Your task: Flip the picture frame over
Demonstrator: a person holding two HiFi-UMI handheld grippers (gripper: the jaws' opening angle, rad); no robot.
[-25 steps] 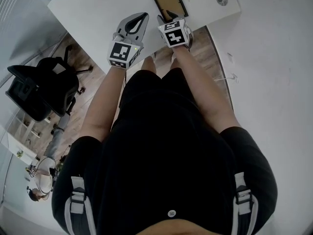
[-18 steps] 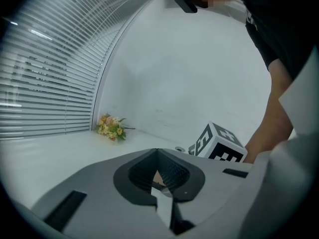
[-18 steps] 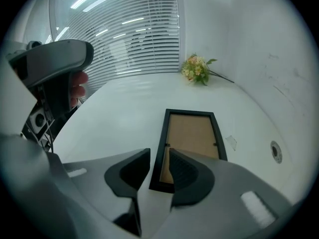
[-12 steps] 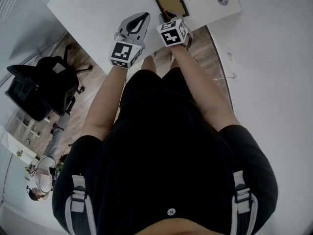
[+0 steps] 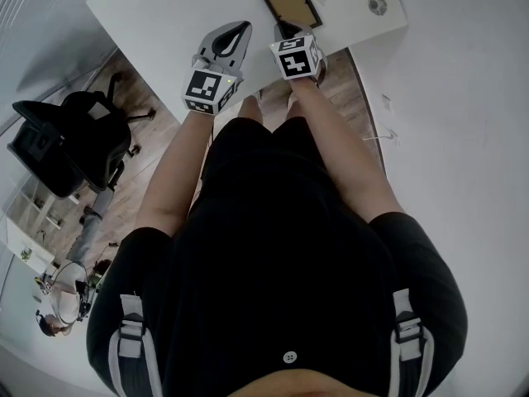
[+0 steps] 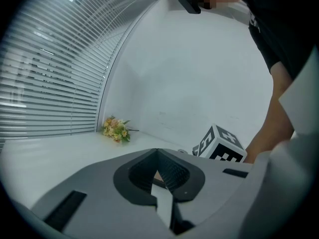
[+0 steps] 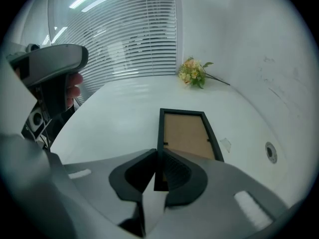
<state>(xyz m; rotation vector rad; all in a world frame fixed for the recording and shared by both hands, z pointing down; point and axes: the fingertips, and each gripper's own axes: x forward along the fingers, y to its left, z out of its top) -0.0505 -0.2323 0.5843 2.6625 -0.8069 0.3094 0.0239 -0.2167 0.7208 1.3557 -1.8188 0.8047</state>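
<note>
The picture frame lies flat on the white table, its black border around a brown panel with small tabs at the sides. My right gripper is at the frame's near left corner. In the right gripper view its jaws have just been closing, and the right gripper now pinches the frame's black left edge between its pads. My left gripper hovers to the left of it over the table's front part. In its own view the left gripper is shut, with nothing in it.
A small bunch of flowers lies at the table's far end by the wall. A round cable hole sits right of the frame, and a scrap of tape lies beside it. A black office chair stands on the floor to the left.
Both grippers stay where they were; the head view has only shifted slightly.
</note>
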